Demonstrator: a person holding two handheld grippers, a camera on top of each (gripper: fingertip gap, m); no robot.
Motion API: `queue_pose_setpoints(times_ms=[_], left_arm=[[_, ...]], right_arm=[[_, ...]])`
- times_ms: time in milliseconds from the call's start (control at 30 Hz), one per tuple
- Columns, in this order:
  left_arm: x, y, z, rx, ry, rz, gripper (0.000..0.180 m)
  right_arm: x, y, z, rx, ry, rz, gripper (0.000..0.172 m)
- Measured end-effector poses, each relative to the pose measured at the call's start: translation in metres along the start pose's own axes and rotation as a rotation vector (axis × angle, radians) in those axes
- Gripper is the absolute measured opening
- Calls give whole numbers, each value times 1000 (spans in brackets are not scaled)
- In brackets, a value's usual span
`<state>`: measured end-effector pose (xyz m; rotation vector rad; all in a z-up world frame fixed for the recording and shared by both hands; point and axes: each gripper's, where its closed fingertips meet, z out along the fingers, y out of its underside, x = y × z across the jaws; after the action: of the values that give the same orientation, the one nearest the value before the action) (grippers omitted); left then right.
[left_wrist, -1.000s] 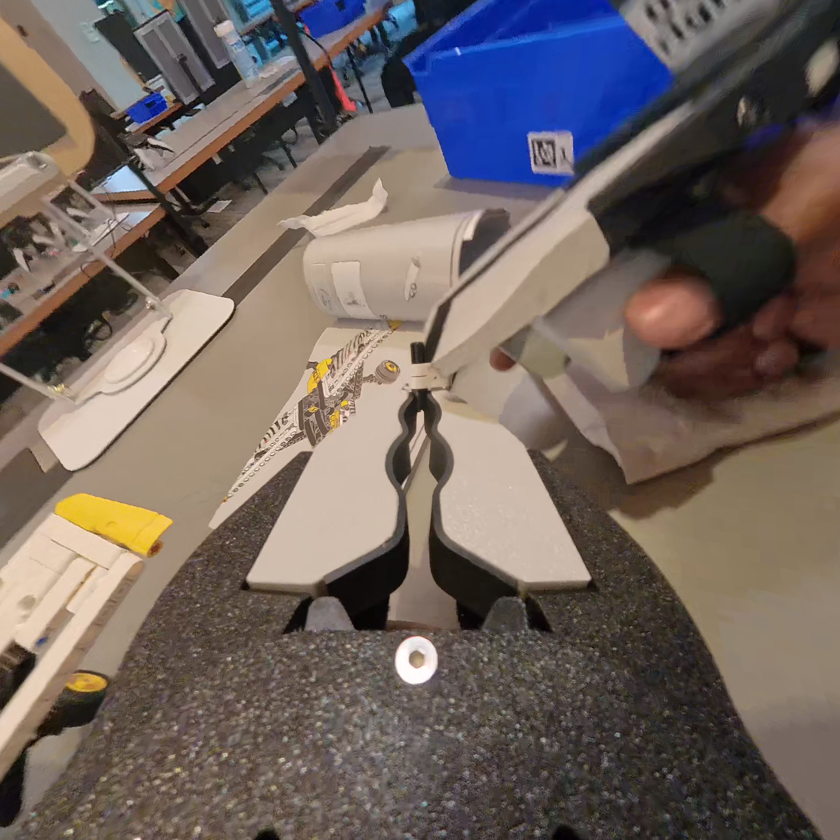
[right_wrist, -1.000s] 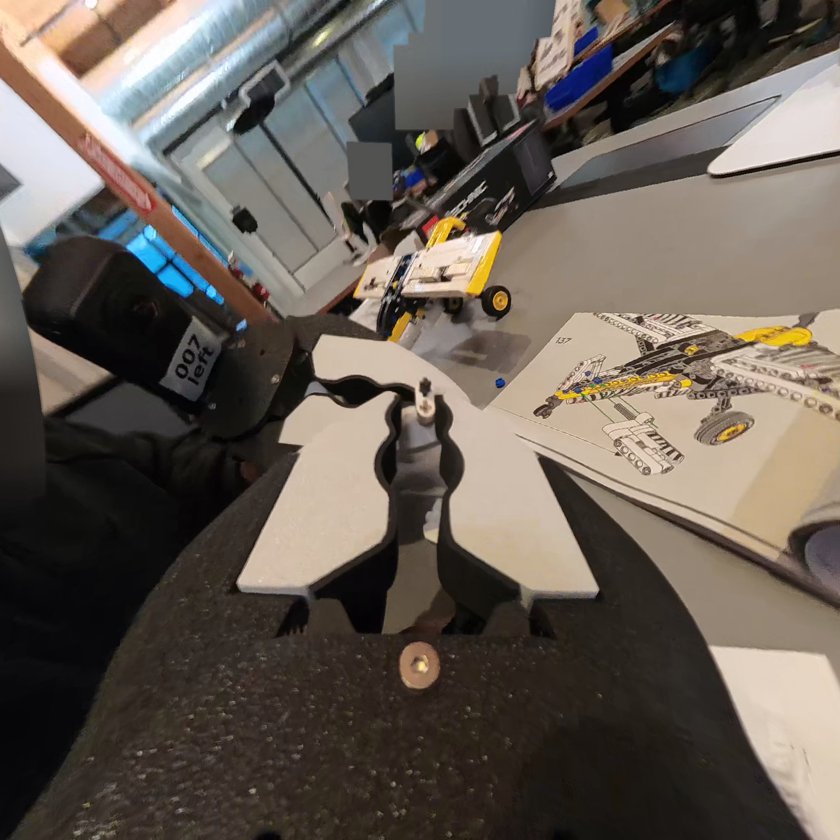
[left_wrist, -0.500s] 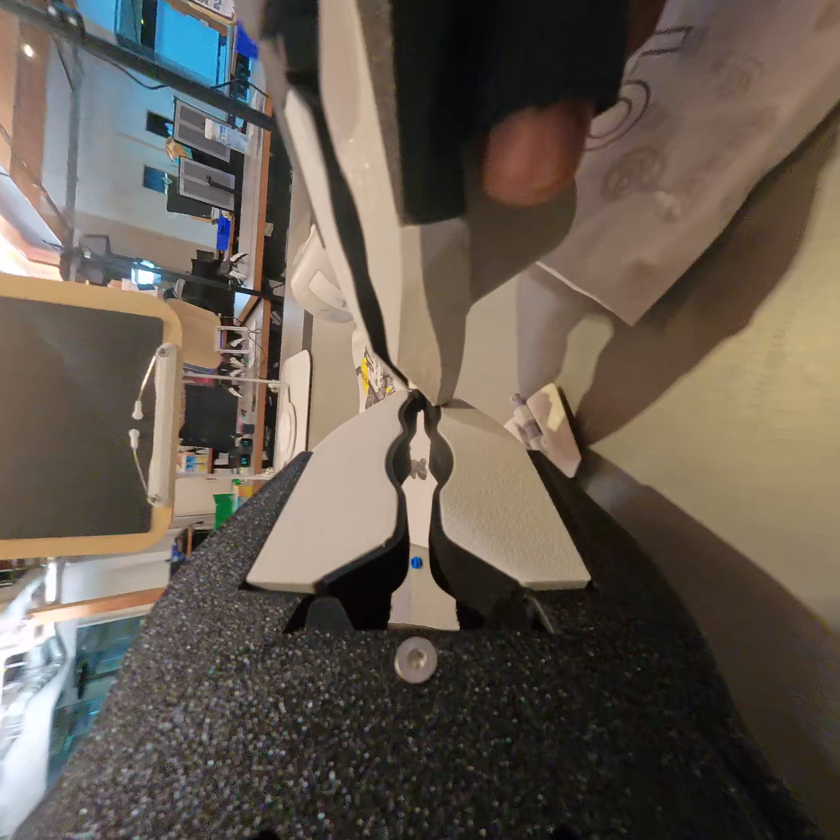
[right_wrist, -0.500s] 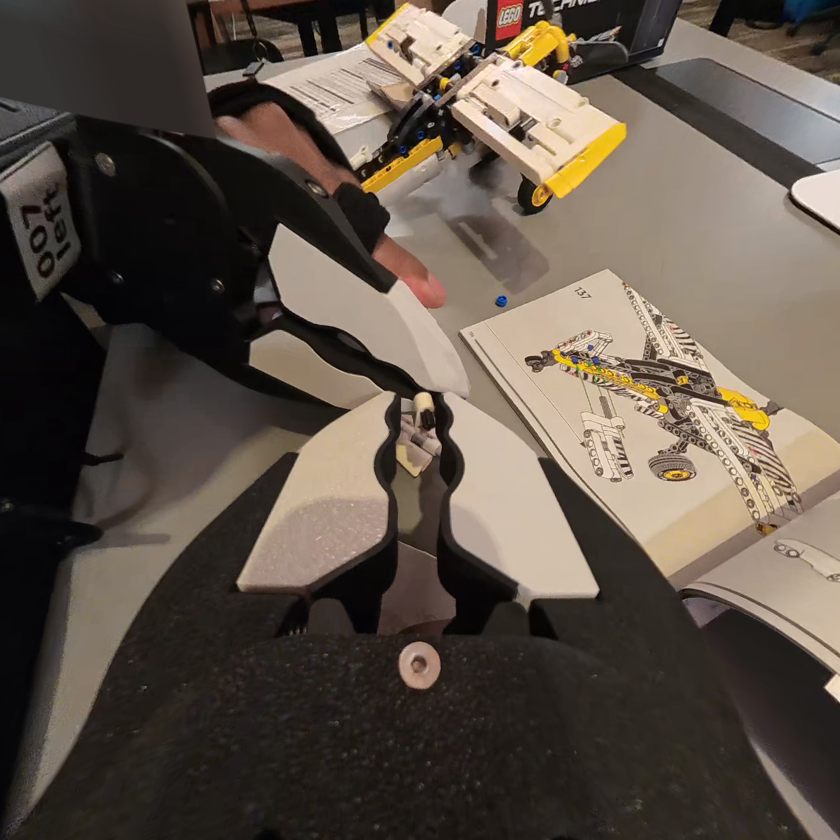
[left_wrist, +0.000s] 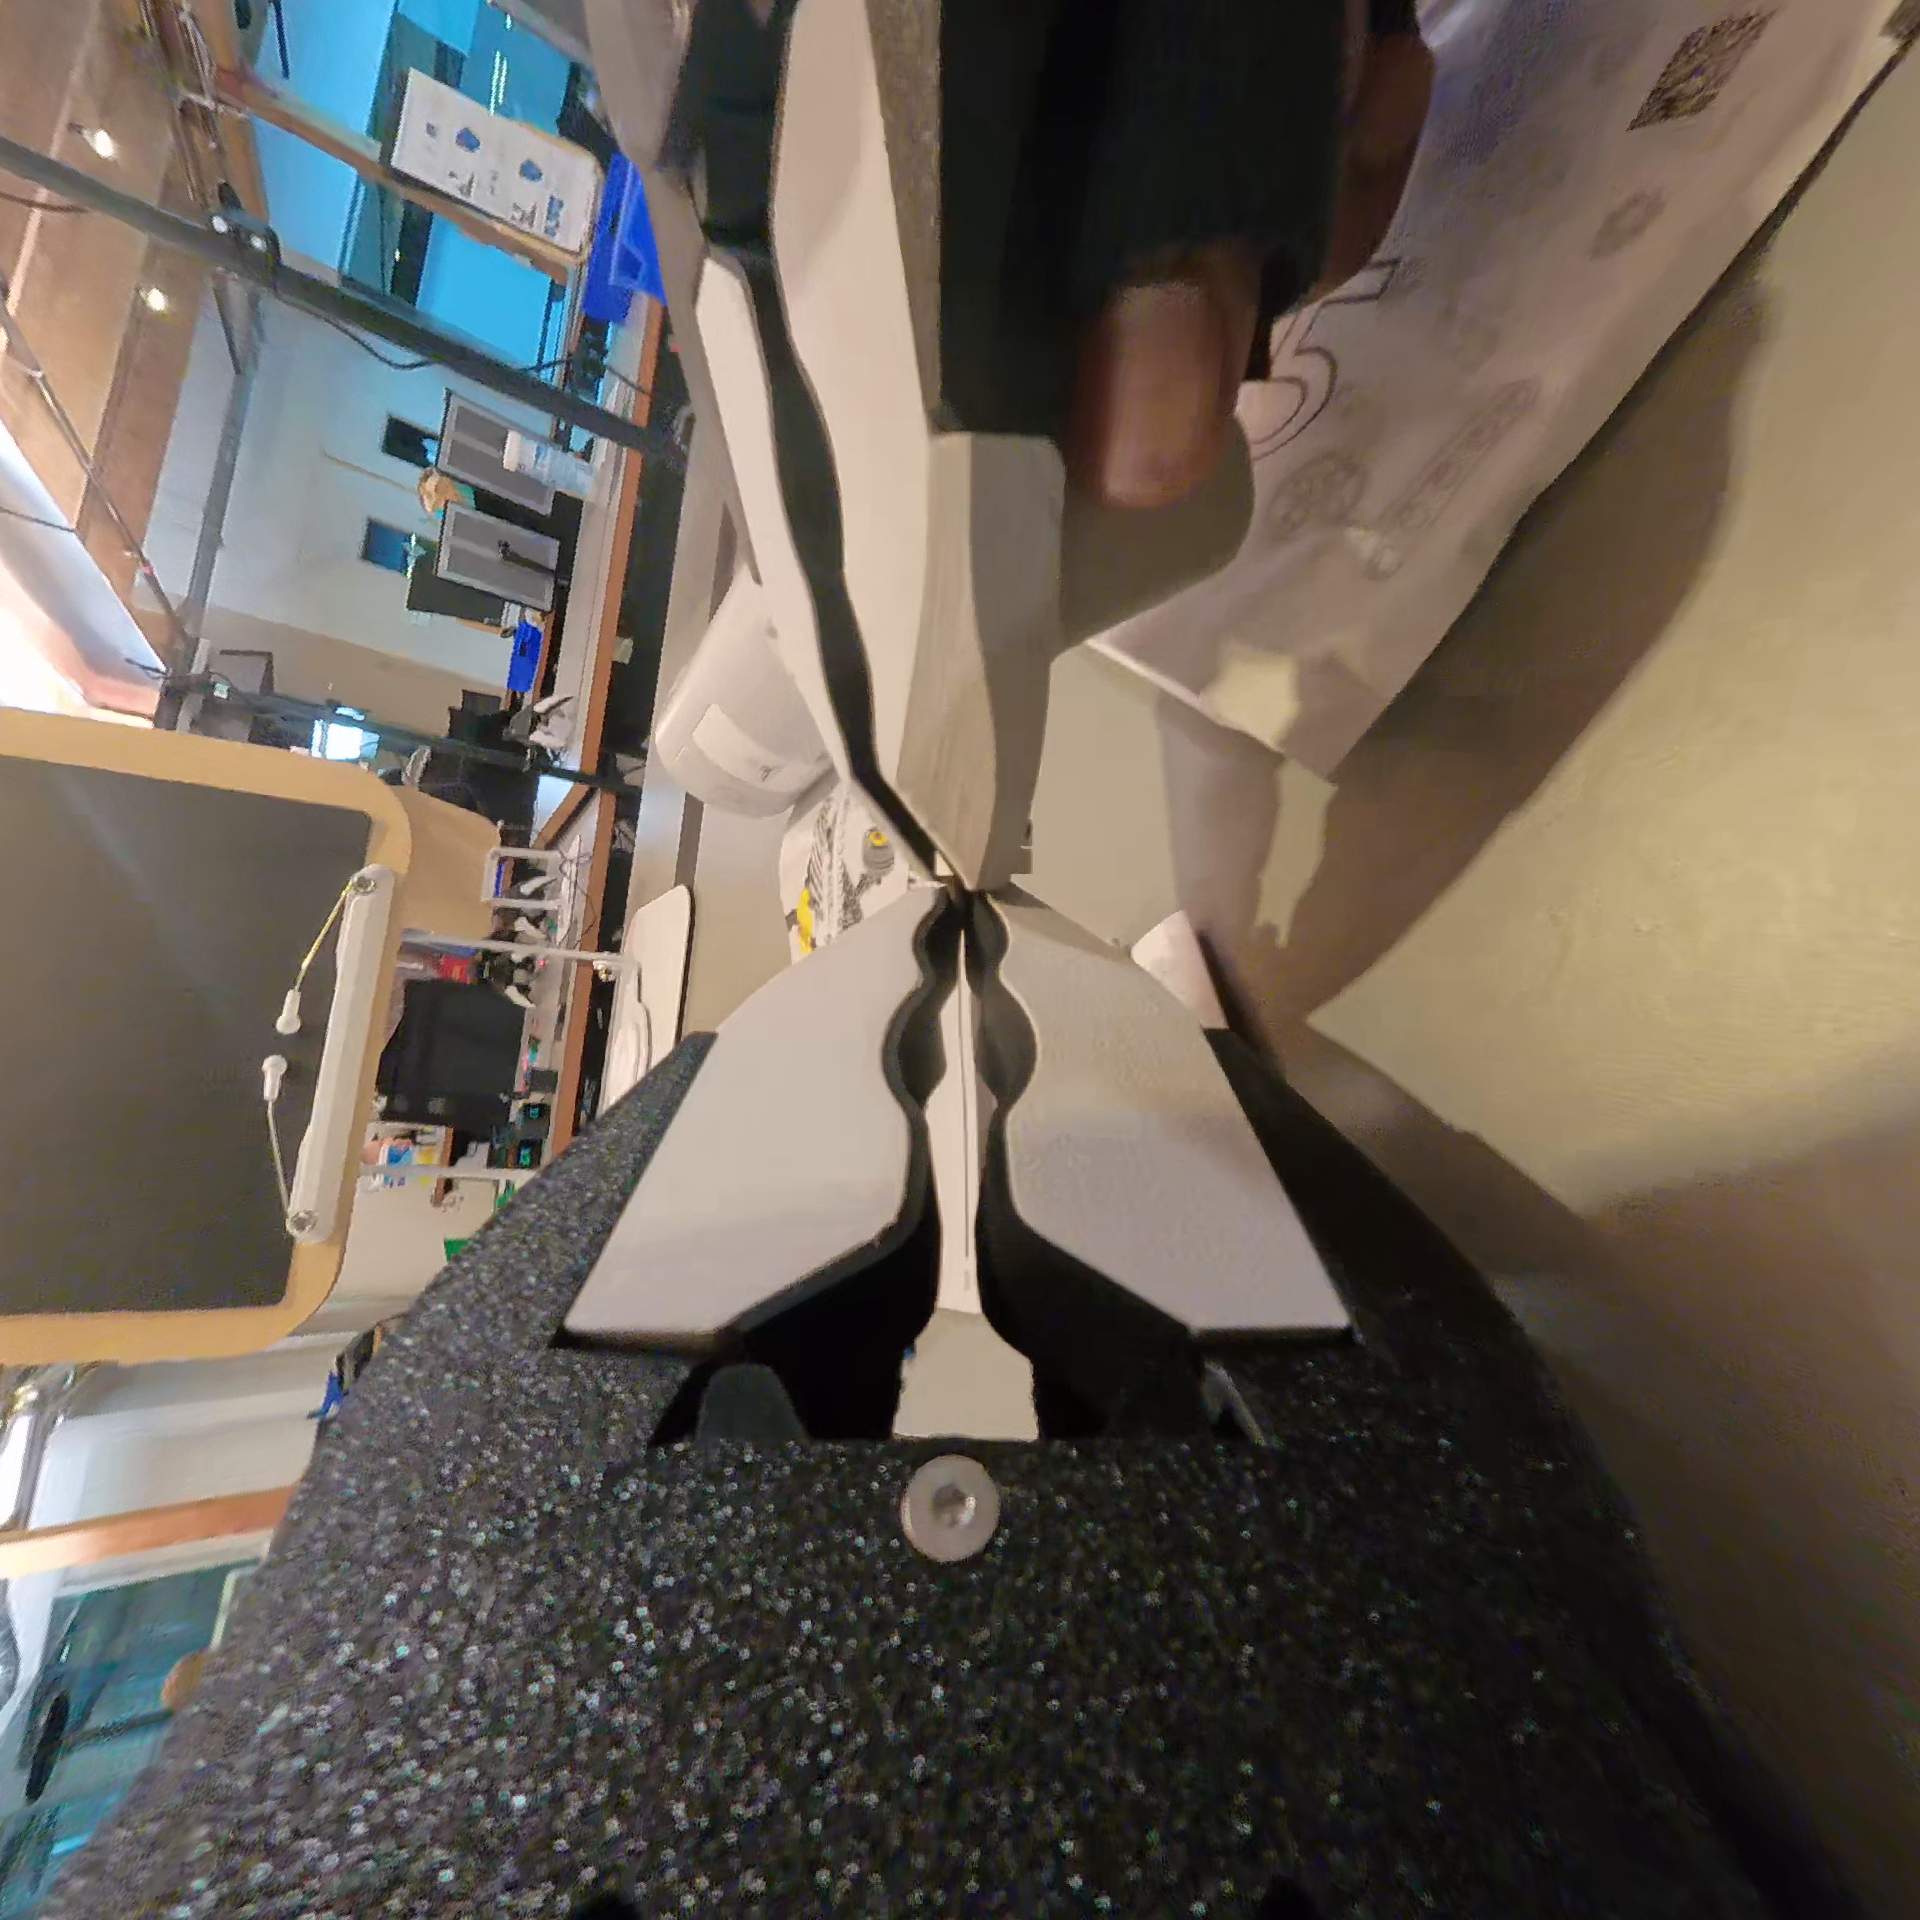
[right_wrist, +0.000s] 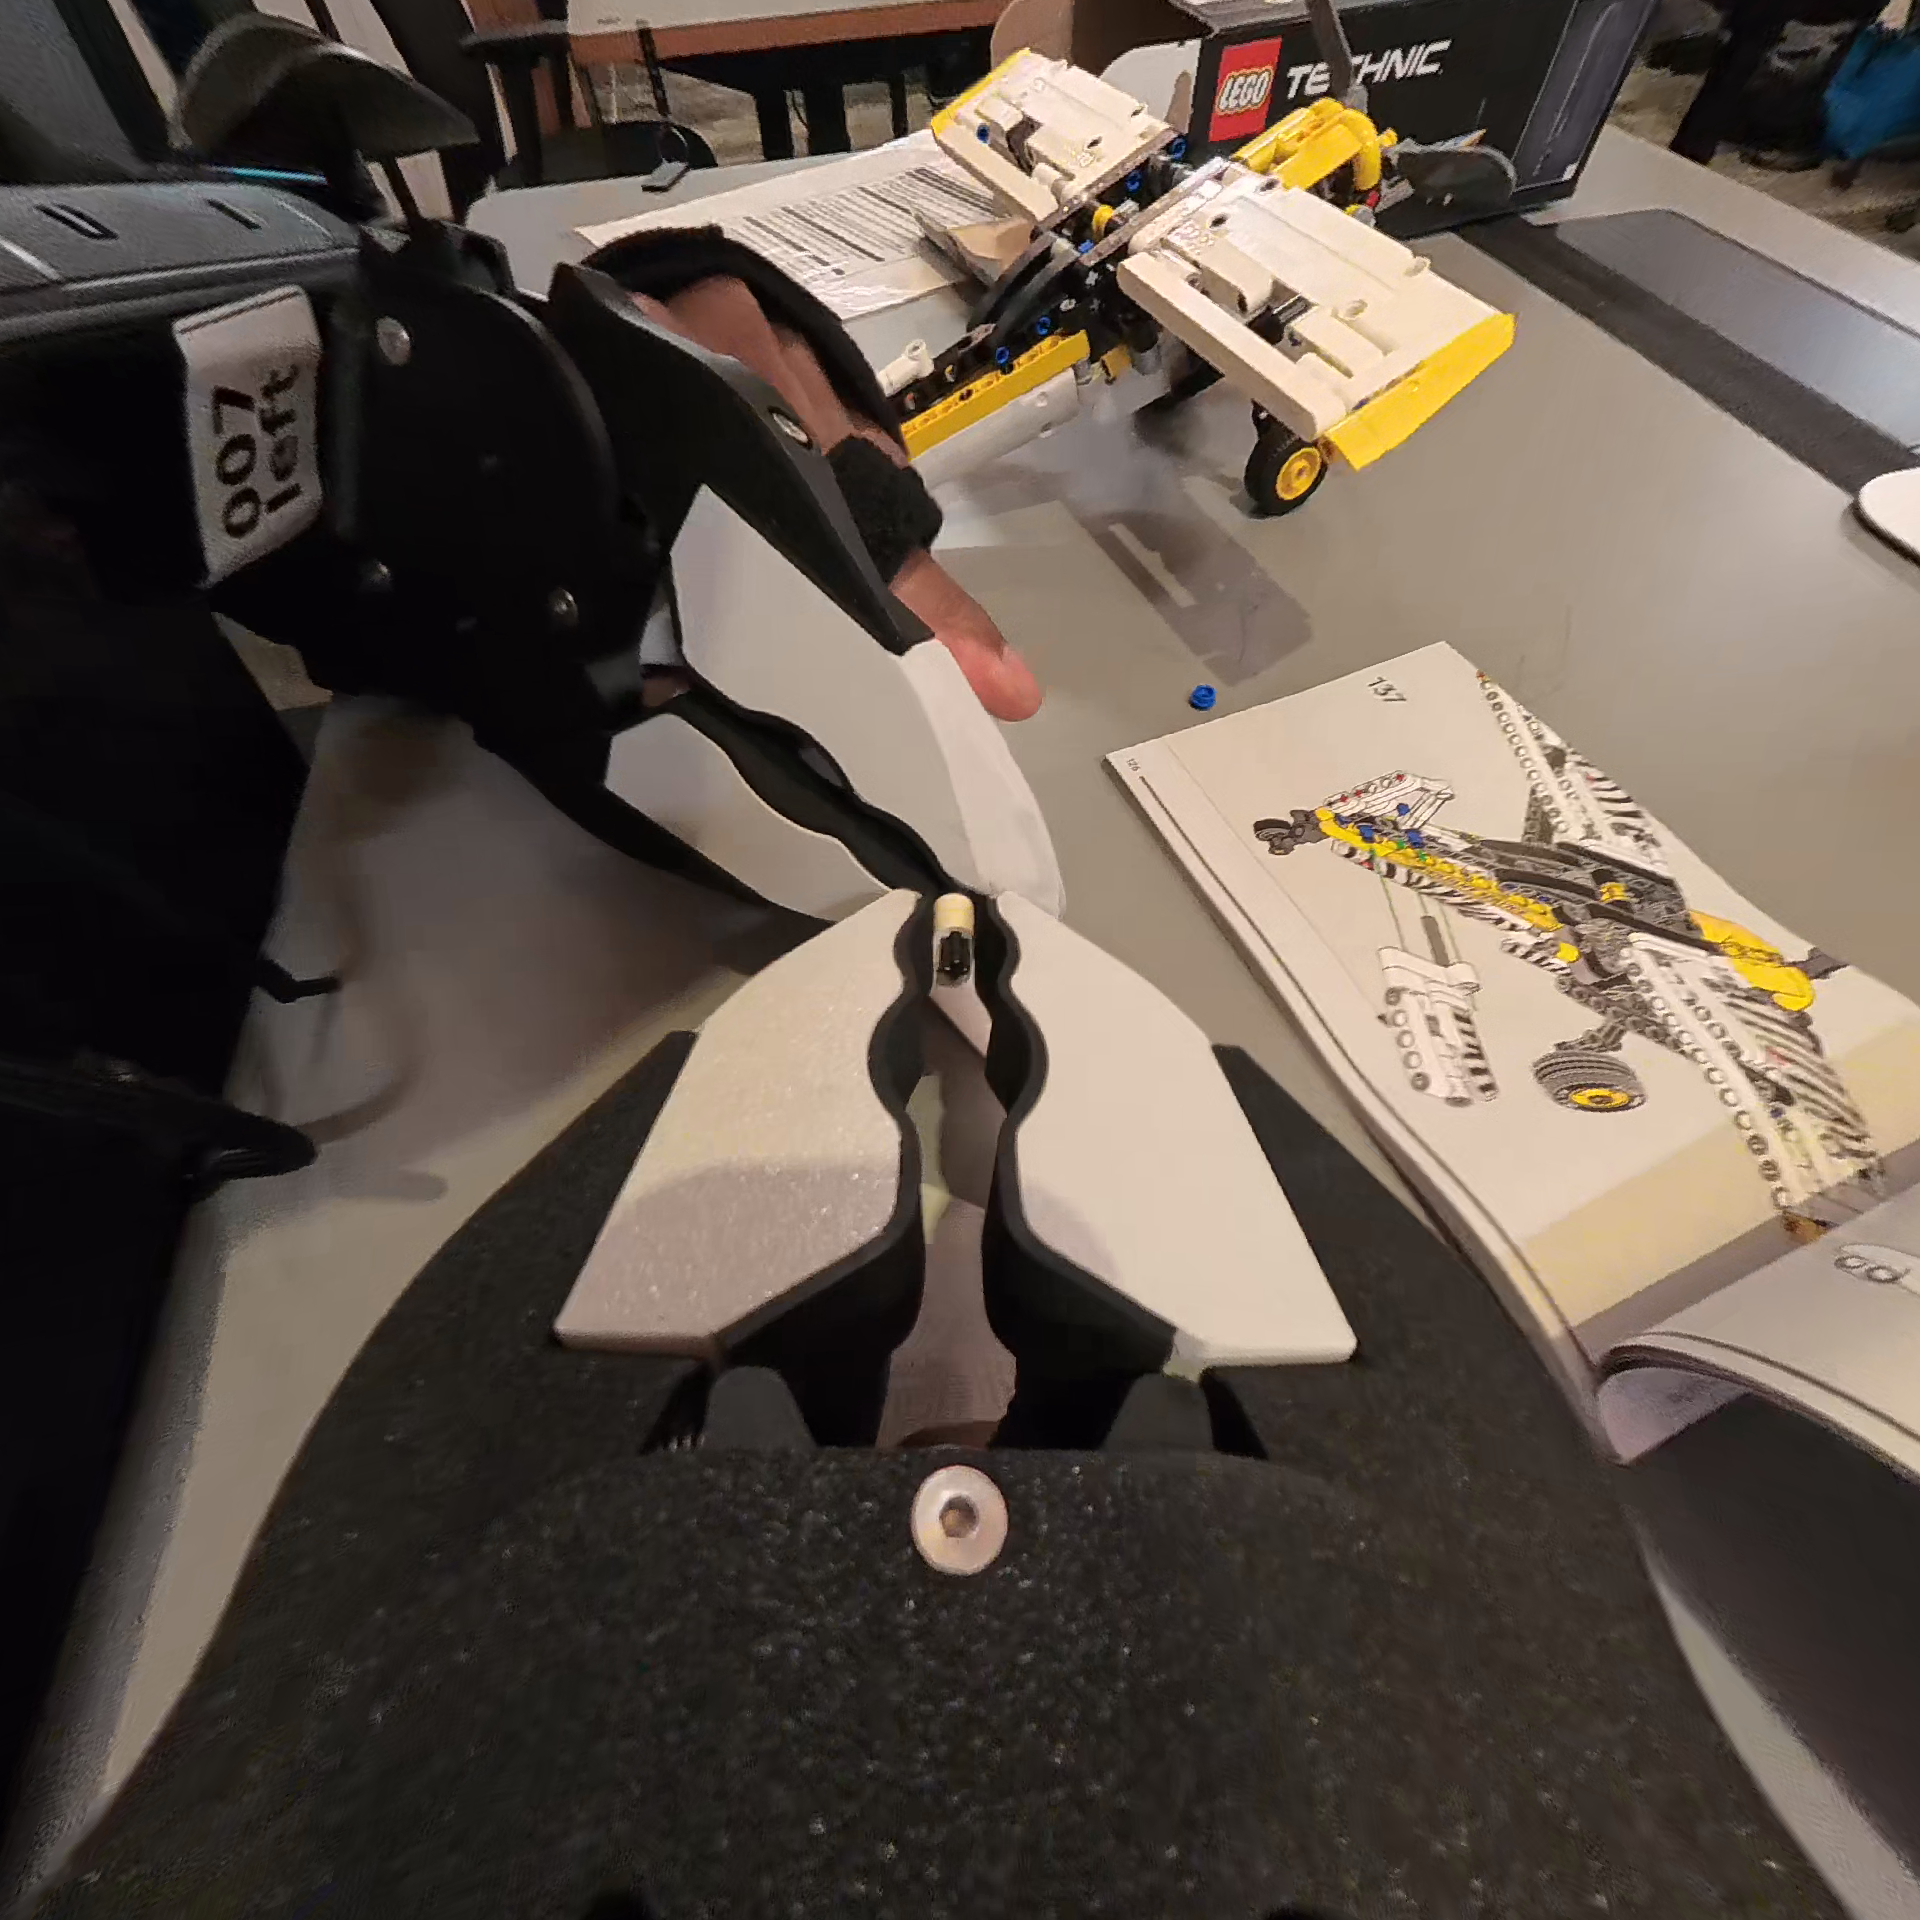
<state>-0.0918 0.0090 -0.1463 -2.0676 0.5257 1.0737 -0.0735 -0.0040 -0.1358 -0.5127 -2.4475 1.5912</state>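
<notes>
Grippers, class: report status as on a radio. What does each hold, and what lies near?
Right gripper shut on small cream-and-black pin. Left gripper shut, tip to tip with right. Booklet and blue stud on table, apart from both.

two grippers (right_wrist: 954, 914), one booklet (right_wrist: 1507, 987), one model (right_wrist: 1195, 270)

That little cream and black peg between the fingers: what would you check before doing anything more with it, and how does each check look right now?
1. Small peg sits between the right gripper's fingers: ok.
2. Fingers press on both its sides: ok, as far as the right wrist view shows.
3. Left gripper tip to tip with the right one: ok.
4. Left gripper's fingers closed: ok; whether they hold anything, cannot tell.
5. Instruction booklet open and in view: ok.
6. Loose blue piece on the table, apart from both grippers: ok.
</notes>
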Motion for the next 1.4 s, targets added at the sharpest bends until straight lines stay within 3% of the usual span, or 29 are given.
queue_pose_setpoints(times_ms=[667,767,800,900,1100,1233,1400], left_arm=[[18,-17,-6,127,-19,62,3],[3,35,-10,-7,-53,-6,1],[-3,37,-13,-3,-86,-2,1],[0,19,-7,25,-79,38,1],[-7,-5,-9,129,-61,-75,1],[9,-5,9,16,-16,38,23],[11,-5,14,-33,-23,85,27]], right_arm=[[-18,13,-14,22,-52,50,7],[16,16,-37,69,76,90,7],[18,16,-37,72,72,114,7],[2,16,-27,45,34,66,7],[7,15,-27,55,32,106,7],[3,13,-20,36,39,107,7],[4,14,-14,-2,82,102,7]])
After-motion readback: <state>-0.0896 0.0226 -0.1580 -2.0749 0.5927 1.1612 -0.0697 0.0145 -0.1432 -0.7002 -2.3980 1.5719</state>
